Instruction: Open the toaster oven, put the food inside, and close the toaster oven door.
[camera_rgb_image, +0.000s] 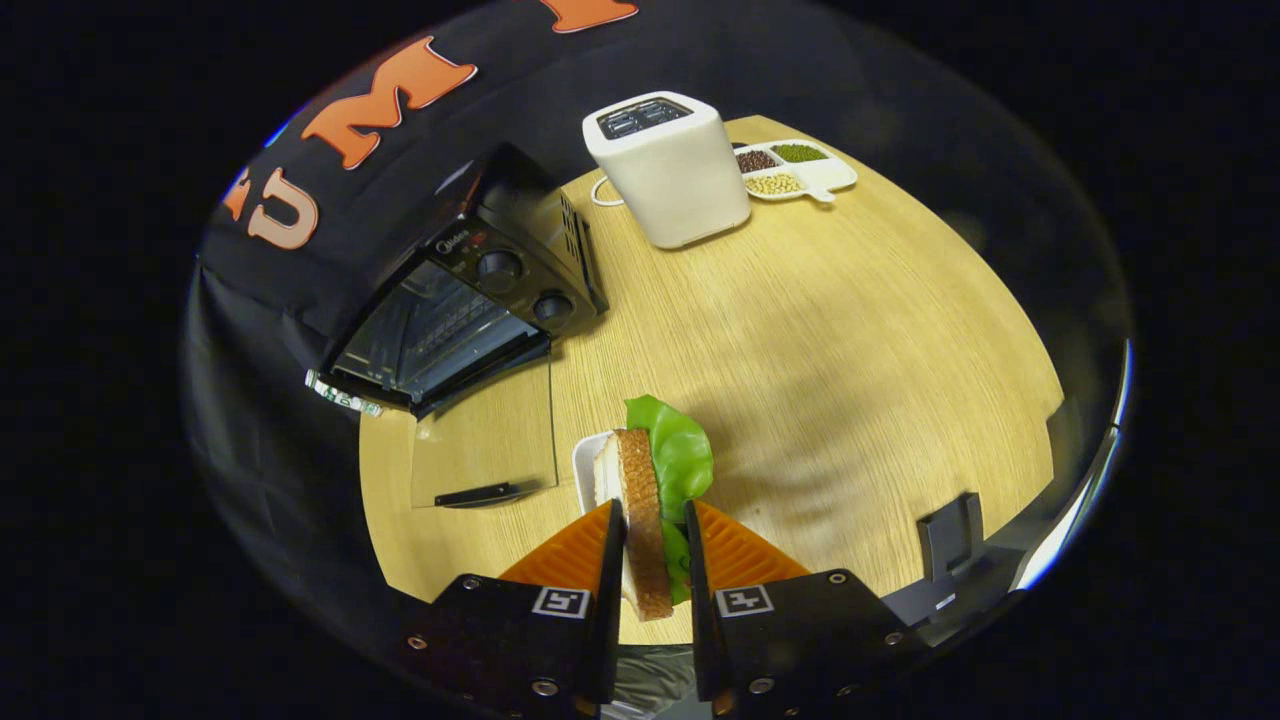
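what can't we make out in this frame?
- Sandwich: its lower end sits between the tongs, hidden by the fingers.
- White dish: mostly behind the sandwich.
- Toaster oven interior: dark, glare on the open glass door.
- Divided tray: contents too small to identify.

The gripper has its two fingers drawn close together, both pressing on a sandwich held between them.
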